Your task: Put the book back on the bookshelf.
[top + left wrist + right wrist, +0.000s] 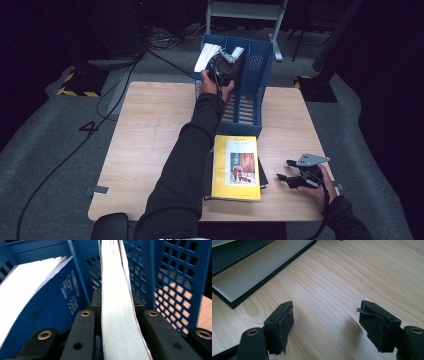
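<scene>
My left gripper [222, 65] reaches into the blue file rack [257, 75] at the table's far edge. In the left gripper view its jaws [116, 300] stand on either side of an upright book [117, 322], pressing on its covers, with the white page edge facing me. A second book with a blue cover [50, 302] leans in the compartment beside it; its white pages [206, 56] show from above. My right gripper [286, 177] rests low over the table near the front right, open, with bare wood between its fingers [325, 325].
A yellow book [236, 167] lies on a black-covered book [257, 270] near the front edge, just left of my right gripper. The rack's perforated wall [175, 277] stands close to the right of the held book. The person's left sleeve [190, 150] crosses the table's middle.
</scene>
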Demonstrator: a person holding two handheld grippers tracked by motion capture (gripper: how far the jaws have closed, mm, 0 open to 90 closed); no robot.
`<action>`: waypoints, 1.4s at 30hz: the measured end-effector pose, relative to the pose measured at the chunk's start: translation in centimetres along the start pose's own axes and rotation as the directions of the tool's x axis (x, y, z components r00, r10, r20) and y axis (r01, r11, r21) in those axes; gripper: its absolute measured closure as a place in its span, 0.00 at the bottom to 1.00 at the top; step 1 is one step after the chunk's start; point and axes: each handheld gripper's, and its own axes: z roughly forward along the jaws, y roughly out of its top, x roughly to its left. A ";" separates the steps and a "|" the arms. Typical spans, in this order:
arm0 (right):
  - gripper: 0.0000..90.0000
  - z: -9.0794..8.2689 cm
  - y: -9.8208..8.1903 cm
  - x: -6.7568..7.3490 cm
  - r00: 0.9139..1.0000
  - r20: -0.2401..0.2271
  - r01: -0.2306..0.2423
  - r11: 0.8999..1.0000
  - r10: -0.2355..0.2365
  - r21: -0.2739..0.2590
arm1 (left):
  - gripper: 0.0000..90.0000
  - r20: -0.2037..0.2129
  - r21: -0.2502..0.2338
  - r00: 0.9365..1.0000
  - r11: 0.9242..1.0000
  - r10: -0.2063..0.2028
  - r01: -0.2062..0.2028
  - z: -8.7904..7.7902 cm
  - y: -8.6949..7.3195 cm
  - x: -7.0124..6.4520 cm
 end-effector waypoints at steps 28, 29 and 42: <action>0.31 0.1 0.1 0.2 1.000 0.001 0.005 1.000 -0.005 0.004 | 0.62 -0.029 0.025 1.000 1.000 0.009 -0.008 -1.3 -0.7 0.3; 0.31 0.1 0.1 0.2 1.000 0.001 0.005 1.000 -0.005 0.004 | 0.60 -0.029 0.025 1.000 1.000 0.009 -0.008 -1.3 -0.7 0.3; 0.31 0.0 0.2 0.1 1.000 0.007 0.005 1.000 -0.005 0.005 | 0.50 0.053 0.012 0.998 0.999 0.046 -0.047 -4.7 -0.7 0.8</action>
